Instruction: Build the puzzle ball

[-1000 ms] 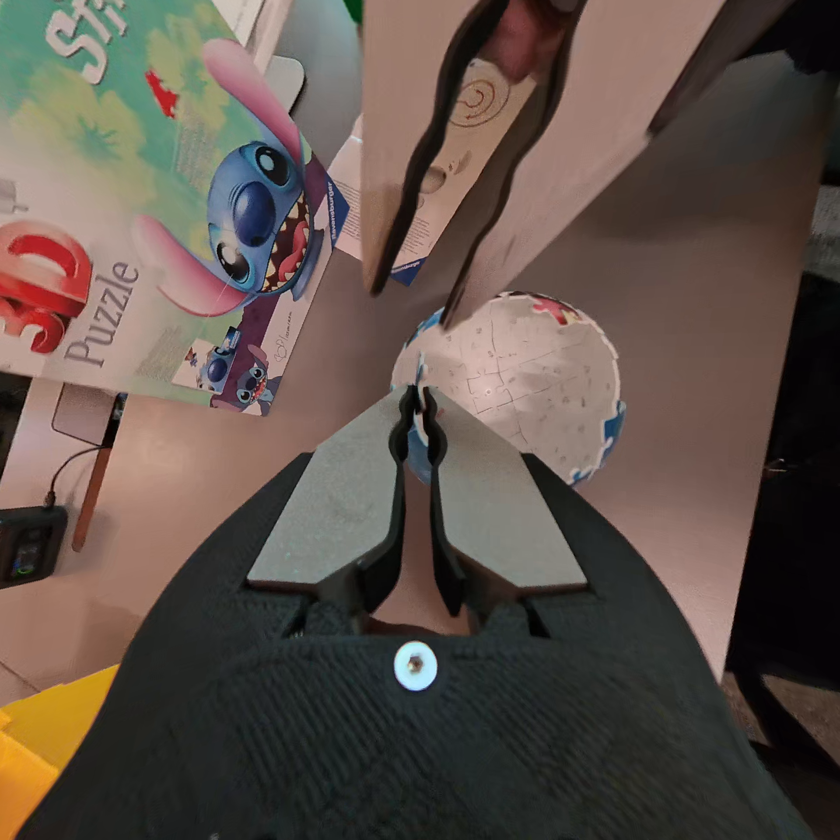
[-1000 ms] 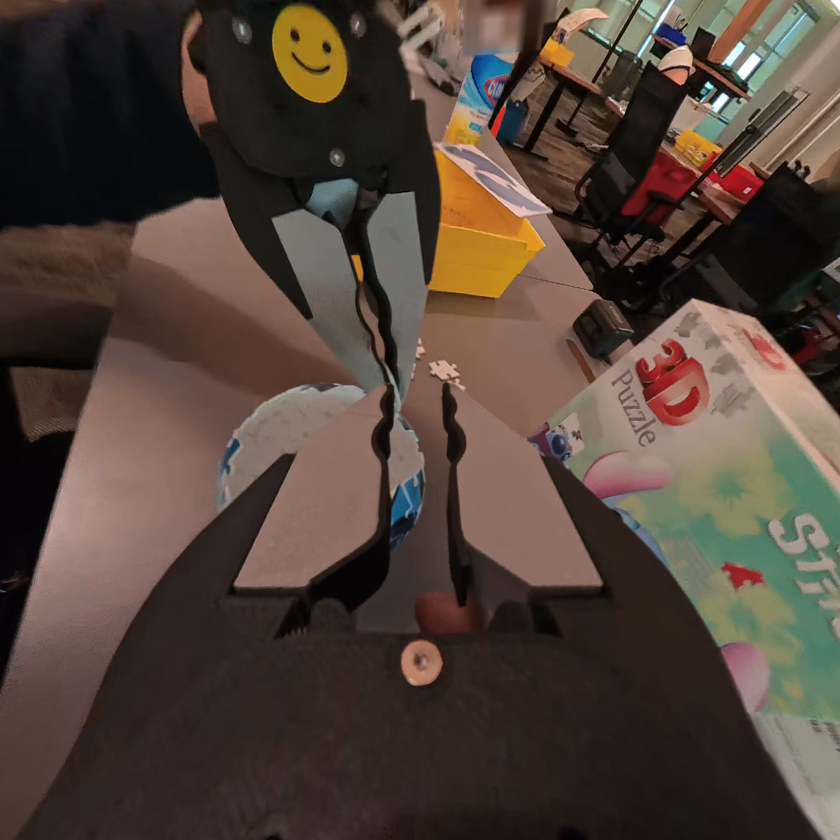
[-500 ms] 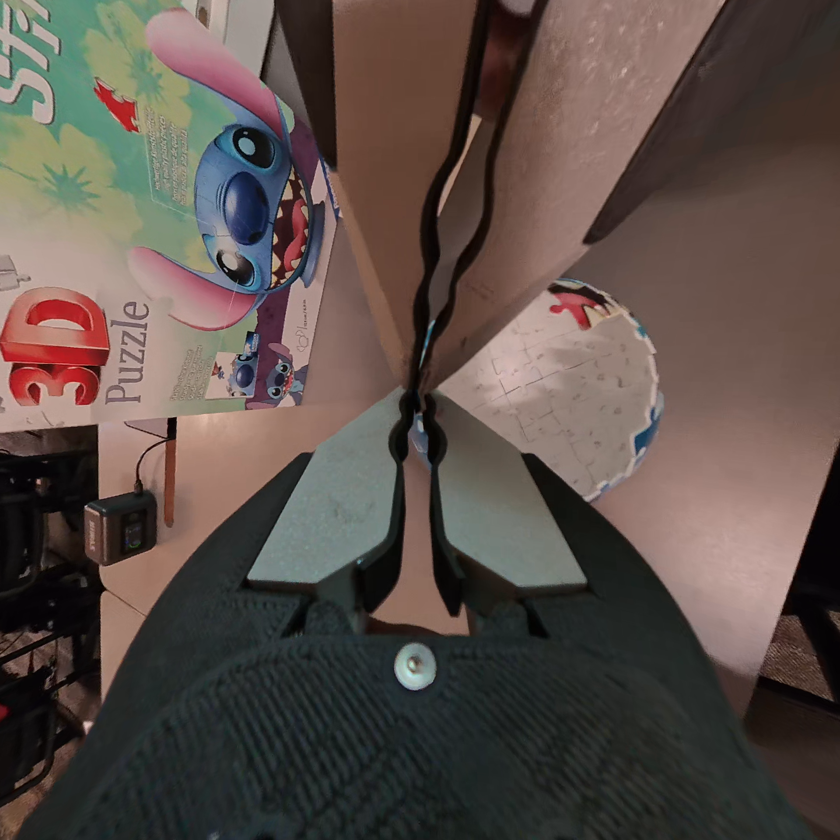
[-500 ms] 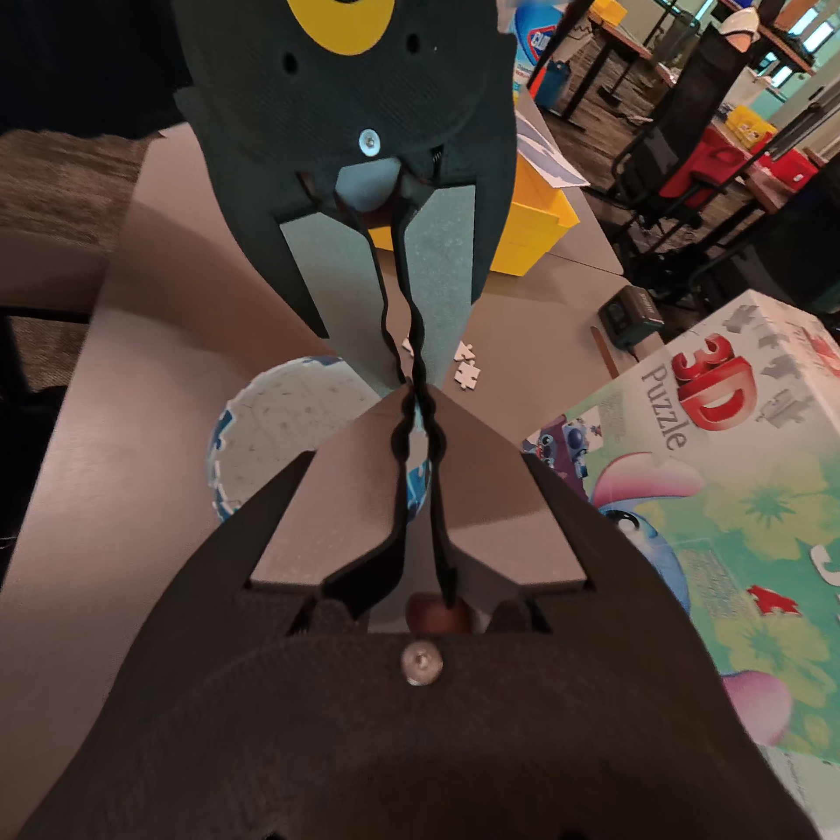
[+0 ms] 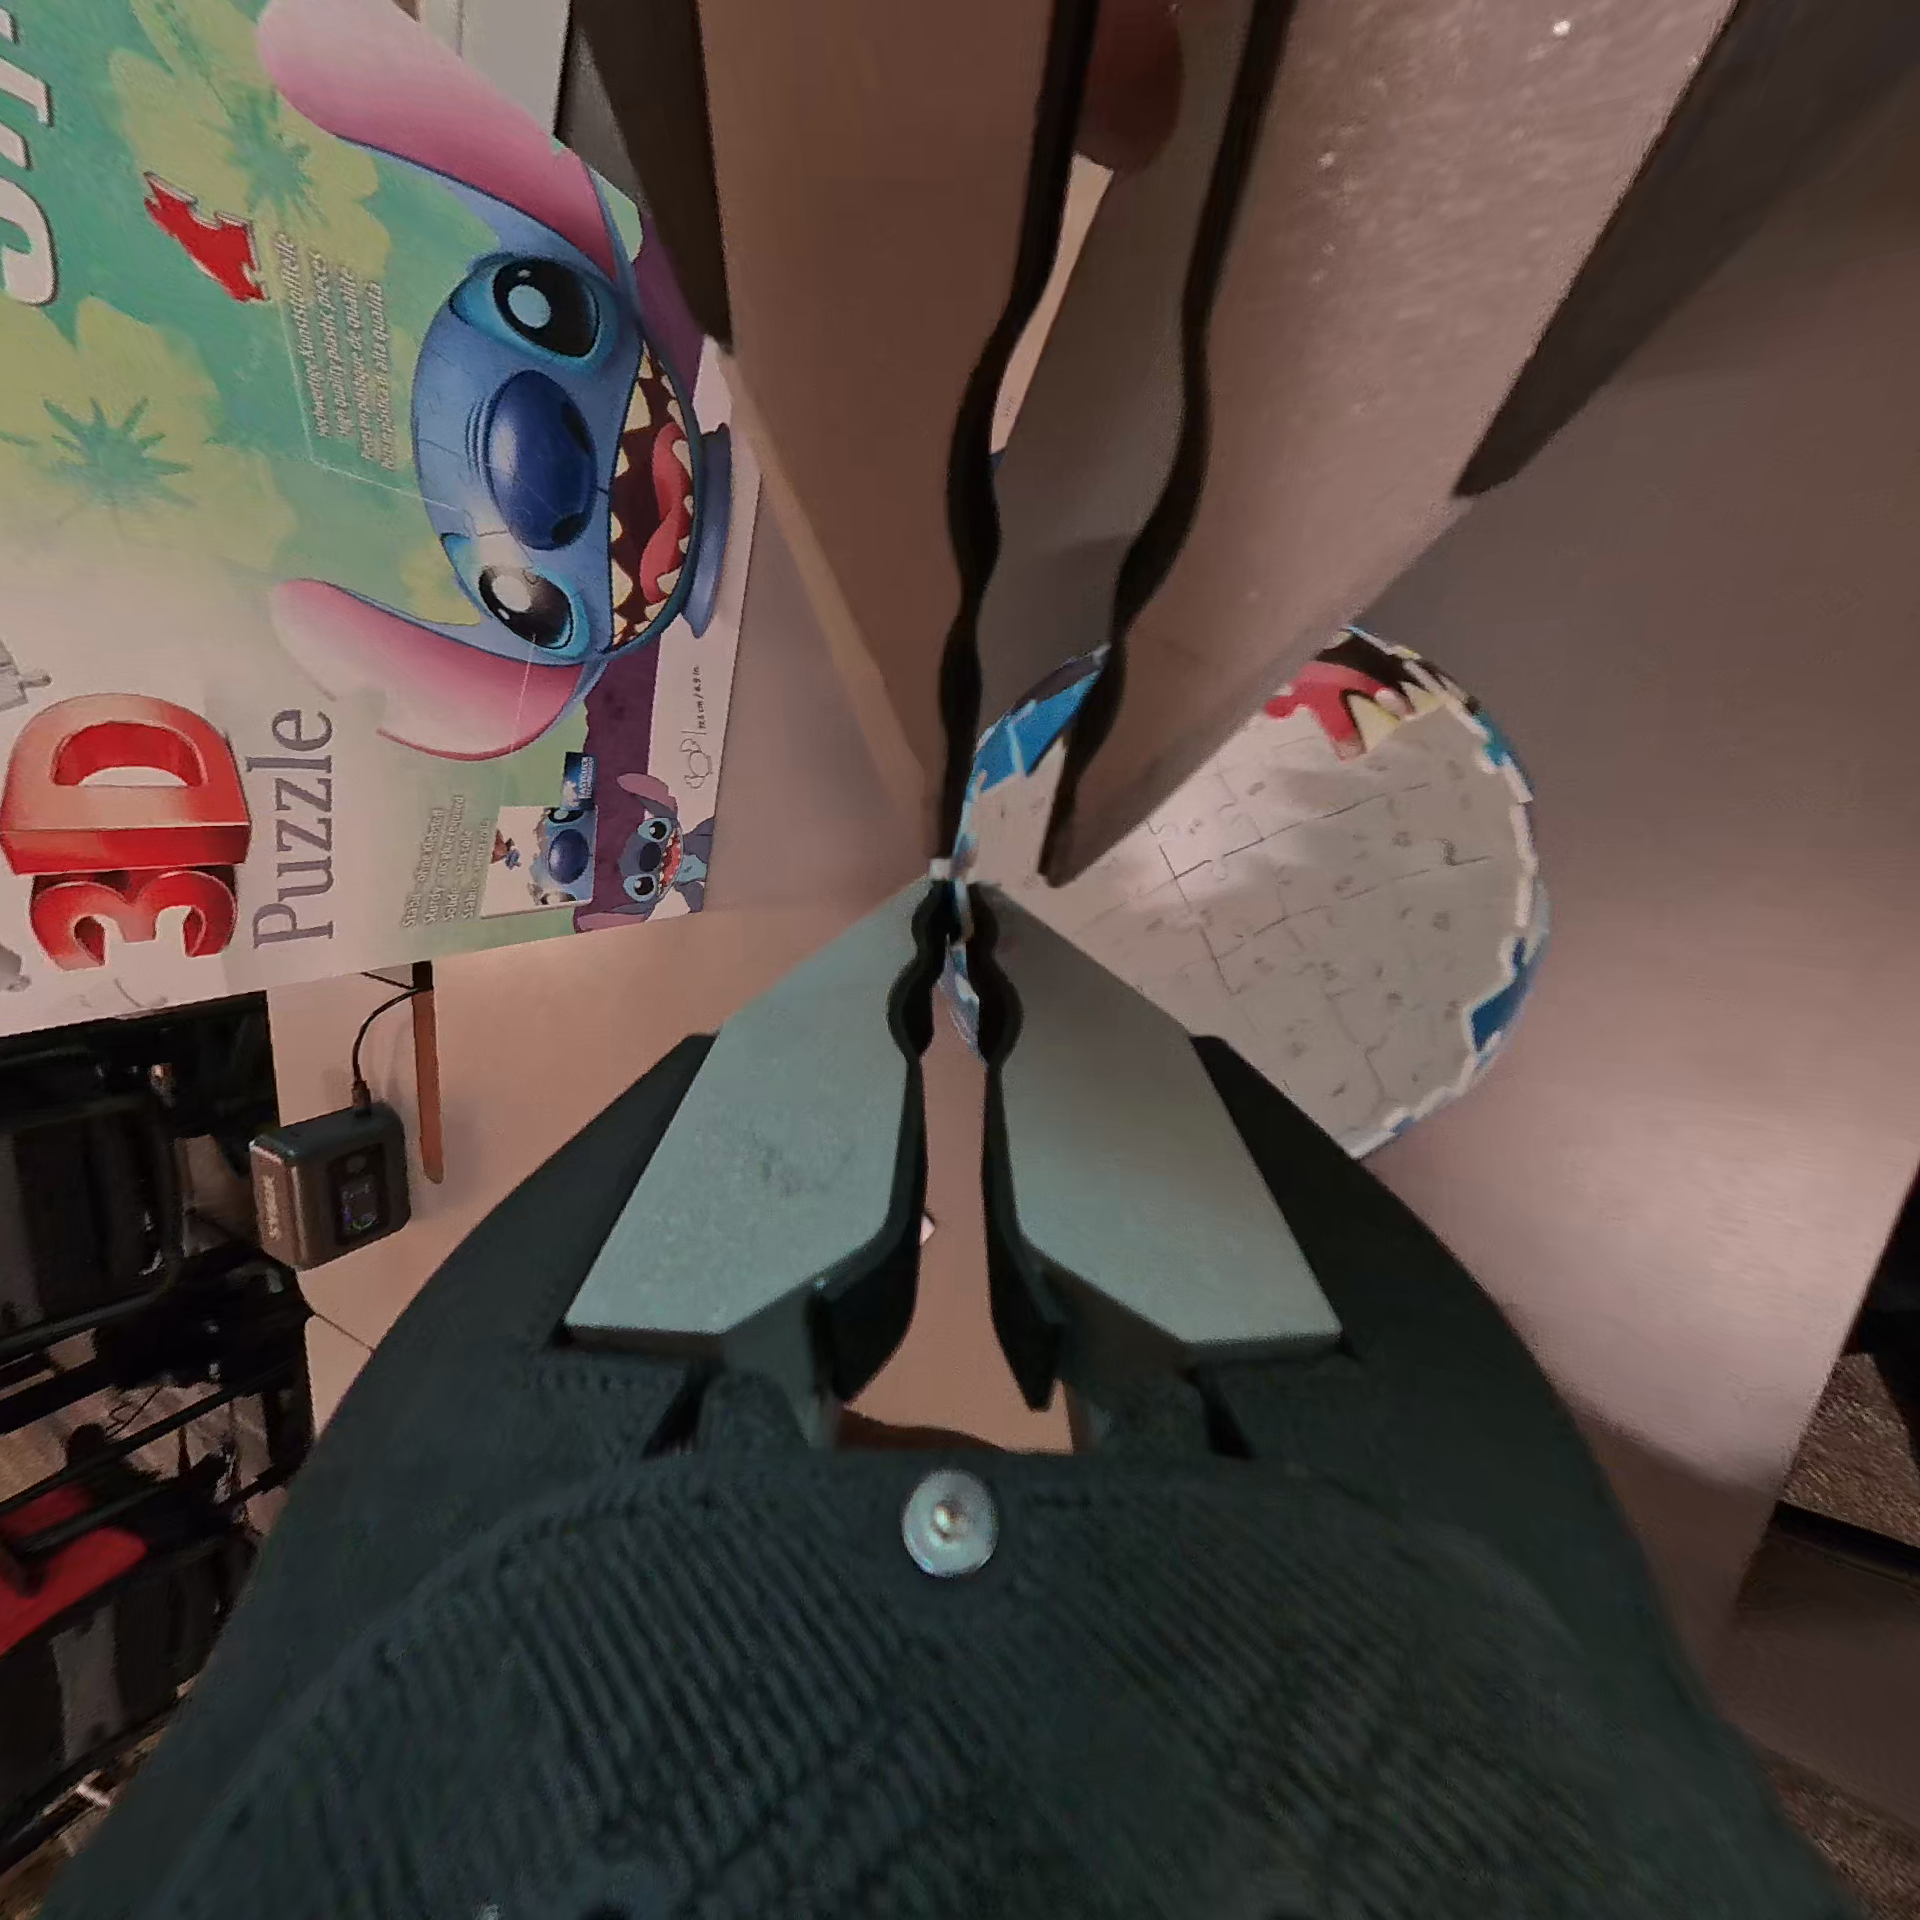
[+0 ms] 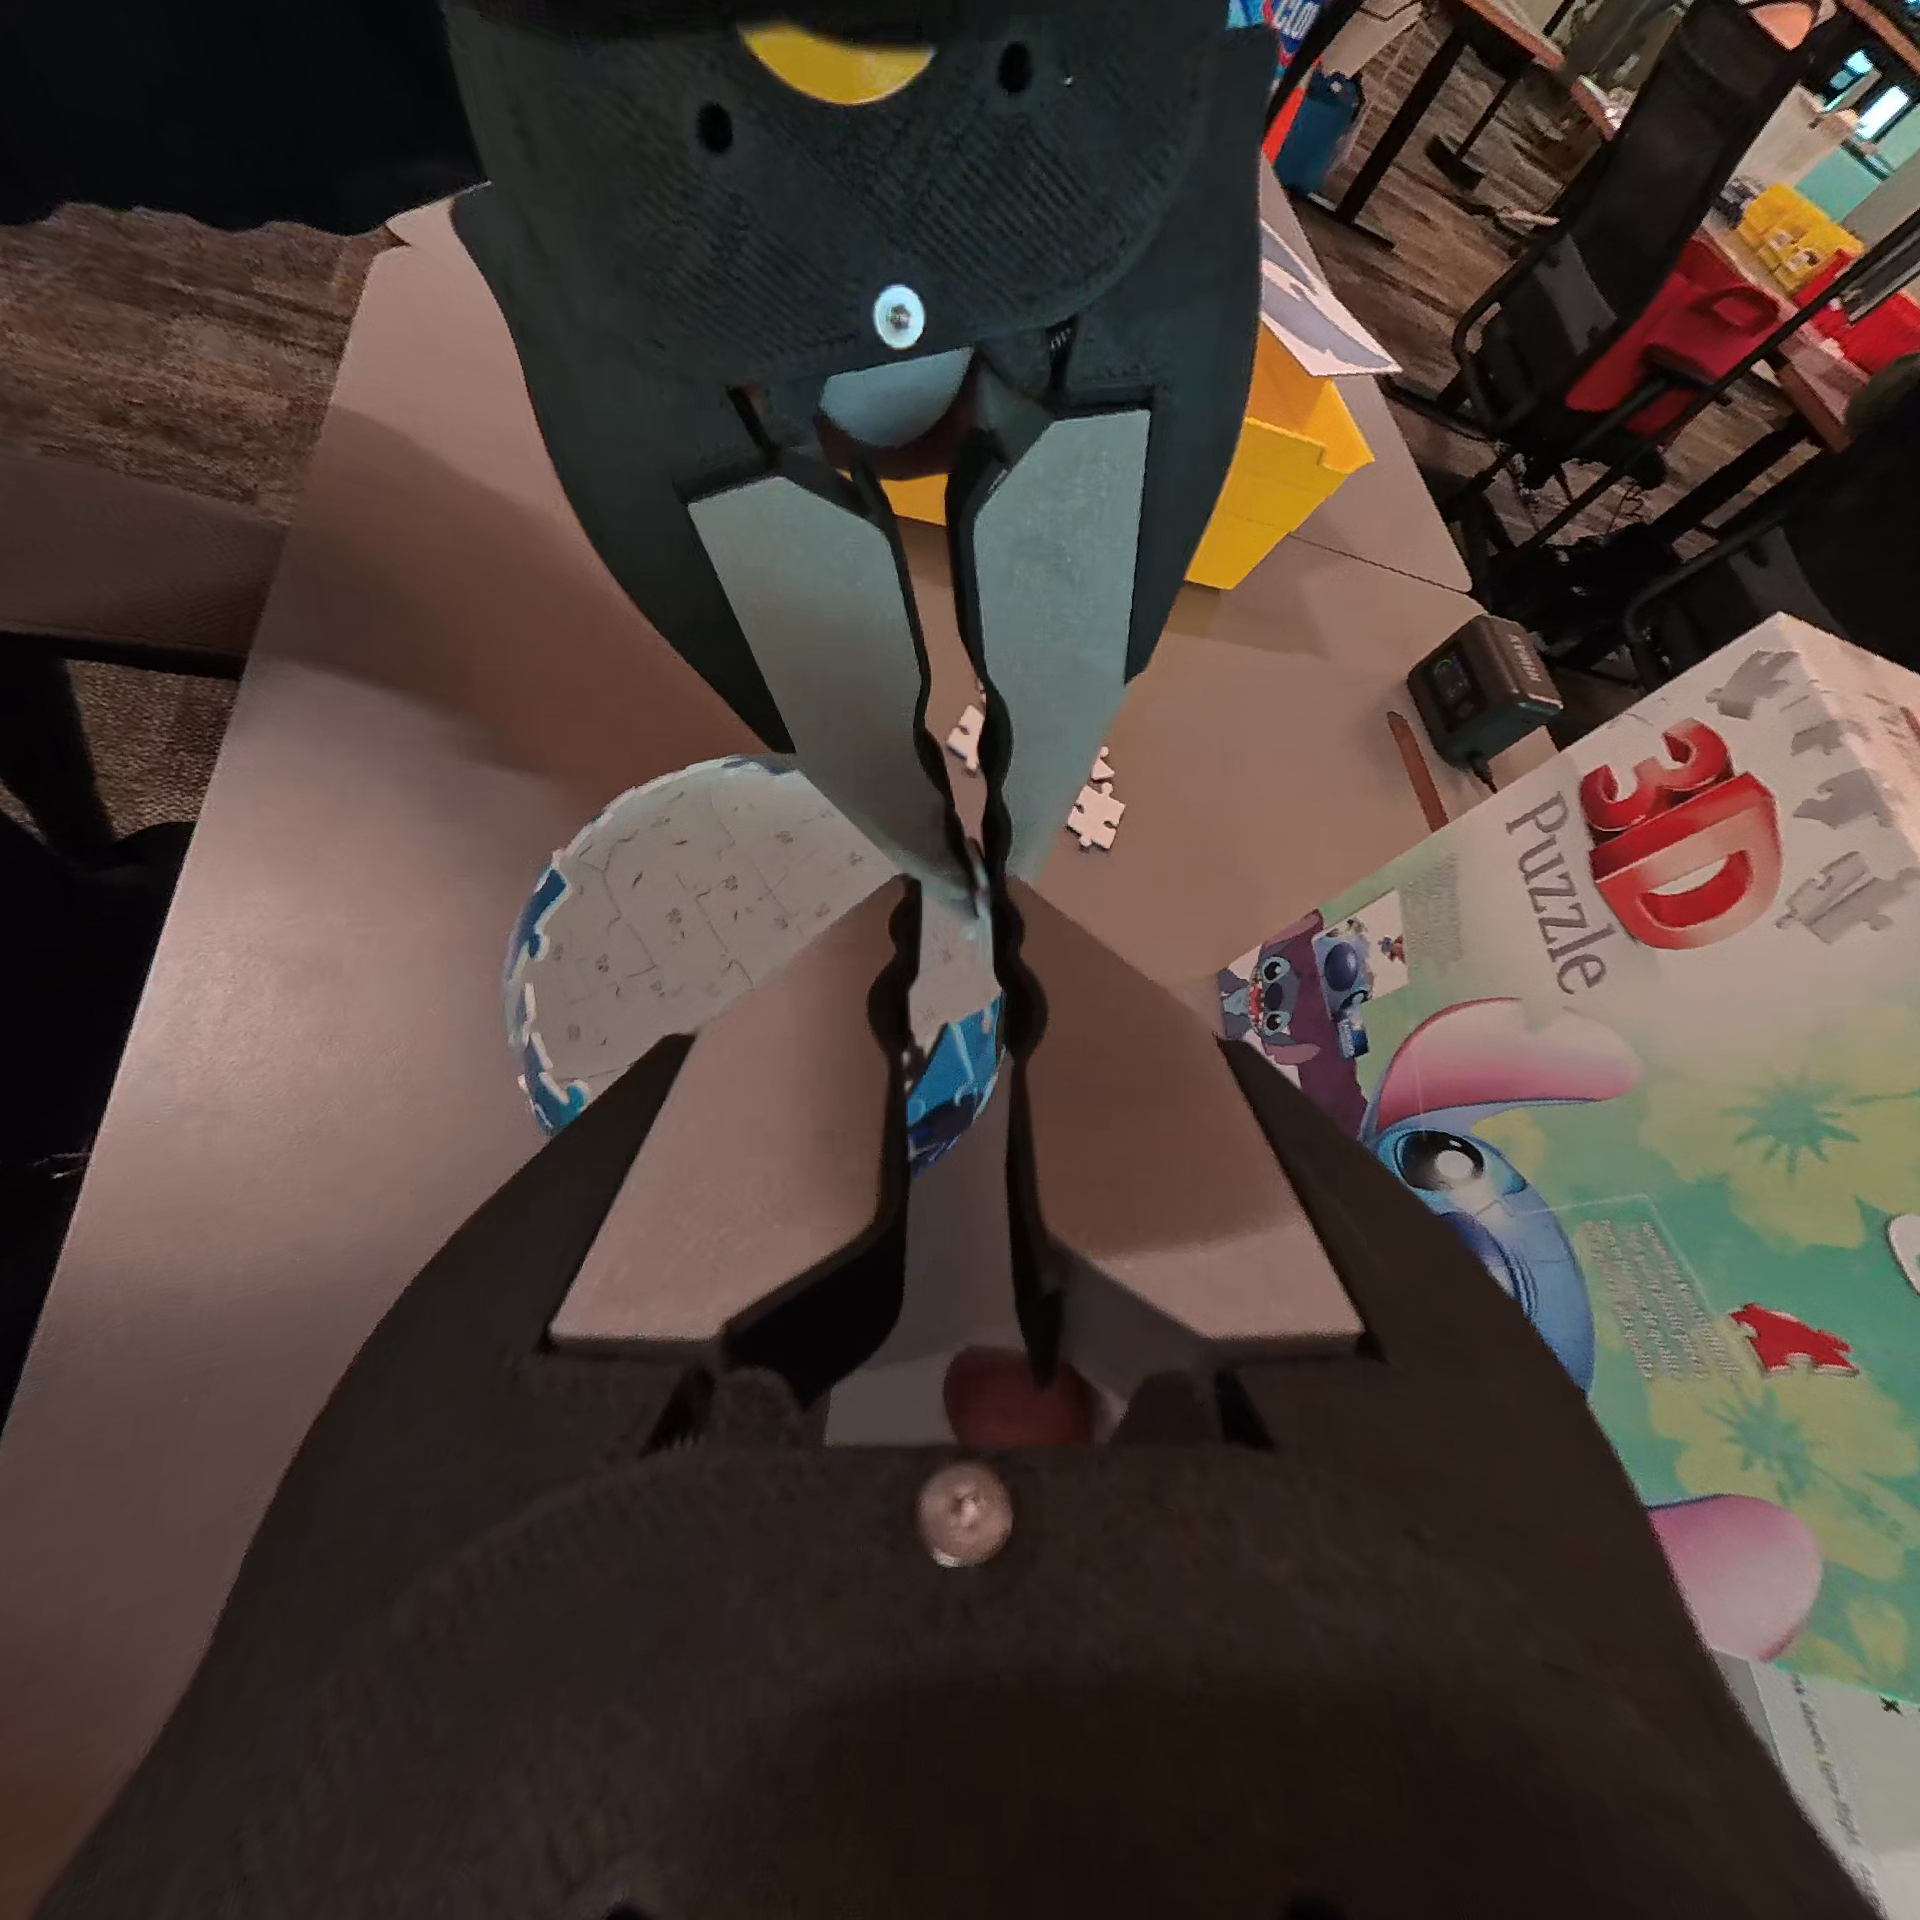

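Note:
The half-built puzzle ball [image 5: 1299, 935] lies on the table as an open bowl, white inside and blue outside; it also shows in the right wrist view [image 6: 675, 914]. My left gripper [image 5: 951, 909] is shut on a small puzzle piece [image 5: 956, 925] above the ball's near rim. My right gripper [image 6: 956, 899] faces it tip to tip, jaws a little apart and empty. In the left wrist view the right gripper [image 5: 997, 852] comes down from the top. In the right wrist view the left gripper [image 6: 977, 852] comes down from the top with the piece [image 6: 977, 871] at its tips.
The puzzle box [image 5: 312, 468] lies beside the ball, and also shows in the right wrist view [image 6: 1662, 1091]. Loose pieces [image 6: 1096, 821] lie behind the ball. A yellow bin [image 6: 1278, 488] stands farther back. A small black device [image 6: 1481, 686] sits near the table [image 6: 312, 1039] edge. The grippers are tip to tip, or close to it.
The two grippers have come closer, tip to tip. My right gripper closed half a second ago and has now opened a little. My left gripper stays shut on the piece.

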### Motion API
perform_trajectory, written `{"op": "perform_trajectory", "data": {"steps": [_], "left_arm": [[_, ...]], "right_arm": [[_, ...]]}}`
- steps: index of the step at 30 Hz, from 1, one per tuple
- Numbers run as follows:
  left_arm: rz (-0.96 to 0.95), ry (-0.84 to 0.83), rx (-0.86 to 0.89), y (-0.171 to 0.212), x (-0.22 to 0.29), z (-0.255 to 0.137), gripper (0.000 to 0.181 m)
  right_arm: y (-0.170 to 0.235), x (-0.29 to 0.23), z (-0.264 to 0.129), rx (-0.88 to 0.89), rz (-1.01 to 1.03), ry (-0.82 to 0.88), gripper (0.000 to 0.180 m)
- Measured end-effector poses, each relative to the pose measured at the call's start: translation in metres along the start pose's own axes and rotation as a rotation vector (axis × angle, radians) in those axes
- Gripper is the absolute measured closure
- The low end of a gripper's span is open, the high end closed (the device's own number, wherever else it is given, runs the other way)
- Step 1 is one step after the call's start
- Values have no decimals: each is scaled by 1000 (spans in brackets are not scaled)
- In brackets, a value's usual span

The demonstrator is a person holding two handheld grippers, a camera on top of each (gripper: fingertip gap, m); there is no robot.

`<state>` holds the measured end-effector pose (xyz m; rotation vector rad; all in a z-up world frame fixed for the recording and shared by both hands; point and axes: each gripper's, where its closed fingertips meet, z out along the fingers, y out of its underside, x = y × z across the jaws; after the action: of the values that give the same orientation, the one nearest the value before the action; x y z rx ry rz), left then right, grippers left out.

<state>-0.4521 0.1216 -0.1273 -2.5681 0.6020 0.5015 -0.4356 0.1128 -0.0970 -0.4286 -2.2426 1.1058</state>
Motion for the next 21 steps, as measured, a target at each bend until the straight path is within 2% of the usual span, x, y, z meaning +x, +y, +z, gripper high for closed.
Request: {"op": "perform_trajectory", "data": {"steps": [2, 5, 6, 7, 10, 21], "left_arm": [[2, 14, 7, -1, 3, 0, 180], [7, -2, 6, -2, 2, 0, 180], [6, 1, 11, -3, 3, -1, 180], [5, 3, 14, -3, 3, -2, 180], [8, -5, 11, -3, 2, -2, 180], [20, -9, -19, 1, 3, -1, 180]], "right_arm": [[0, 6, -1, -1, 2, 38, 179], [2, 4, 0, -3, 5, 18, 179], [1, 3, 0, -2, 6, 12, 171], [0, 3, 0, 5, 9, 12, 171], [-1, 4, -1, 10, 9, 18, 177], [5, 1, 7, -8, 13, -6, 179]]}}
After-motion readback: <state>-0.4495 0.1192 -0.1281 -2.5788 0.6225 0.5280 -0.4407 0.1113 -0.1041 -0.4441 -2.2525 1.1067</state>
